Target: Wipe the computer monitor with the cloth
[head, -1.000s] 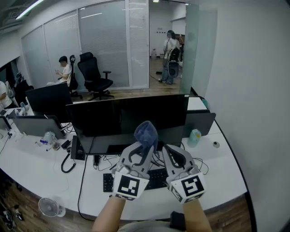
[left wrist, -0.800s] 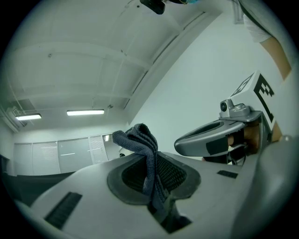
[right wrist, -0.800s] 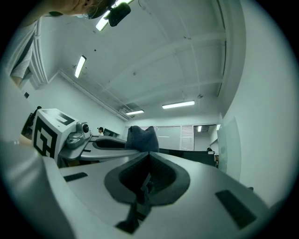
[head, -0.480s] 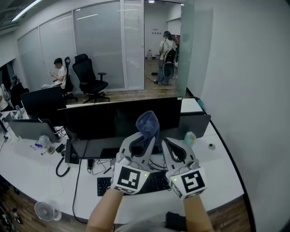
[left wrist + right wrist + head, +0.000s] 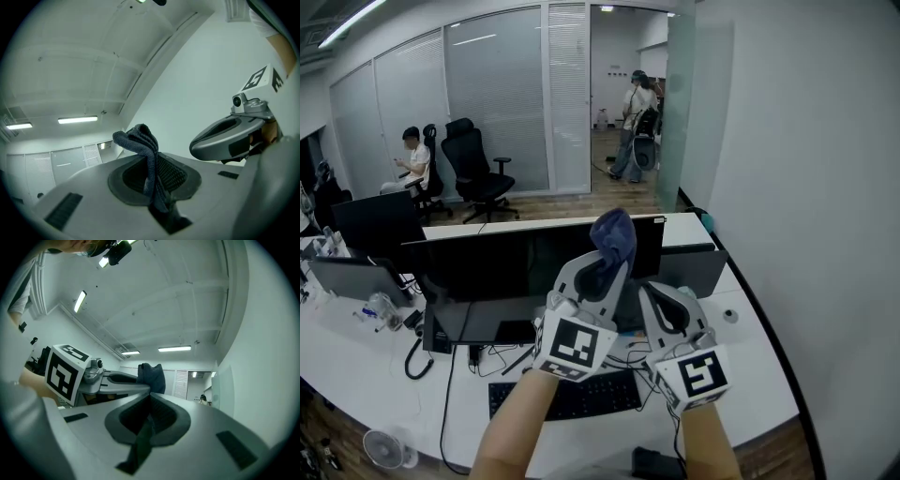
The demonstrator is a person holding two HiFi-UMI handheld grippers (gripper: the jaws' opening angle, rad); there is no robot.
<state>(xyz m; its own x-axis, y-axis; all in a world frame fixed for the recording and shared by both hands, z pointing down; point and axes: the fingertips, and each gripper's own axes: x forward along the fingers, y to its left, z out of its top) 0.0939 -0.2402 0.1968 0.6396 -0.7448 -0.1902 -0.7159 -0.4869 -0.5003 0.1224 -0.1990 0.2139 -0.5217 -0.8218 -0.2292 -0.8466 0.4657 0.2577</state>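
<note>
My left gripper (image 5: 602, 270) is raised in front of the wide black monitor (image 5: 506, 267), shut on a dark blue cloth (image 5: 614, 234). The cloth bunches up past the jaw tips, level with the monitor's top edge. In the left gripper view the cloth (image 5: 143, 147) is pinched in the seam of the left gripper (image 5: 155, 174) and flops to the left. My right gripper (image 5: 656, 298) sits lower and just to the right, shut with nothing in it. Its own view shows the right gripper (image 5: 150, 404) with jaws together, and the cloth (image 5: 151, 377) beyond them.
A black keyboard (image 5: 564, 396) and loose cables lie on the white desk (image 5: 750, 375) under the monitor. Other screens (image 5: 375, 220) stand to the left and one (image 5: 701, 267) behind at right. A white wall runs close on the right. One person sits (image 5: 412, 159) far back, another stands (image 5: 635, 112).
My left gripper has lifted the cloth from the monitor's lower half to its top edge. The right gripper stayed low beside it. The head view has swung slightly right.
</note>
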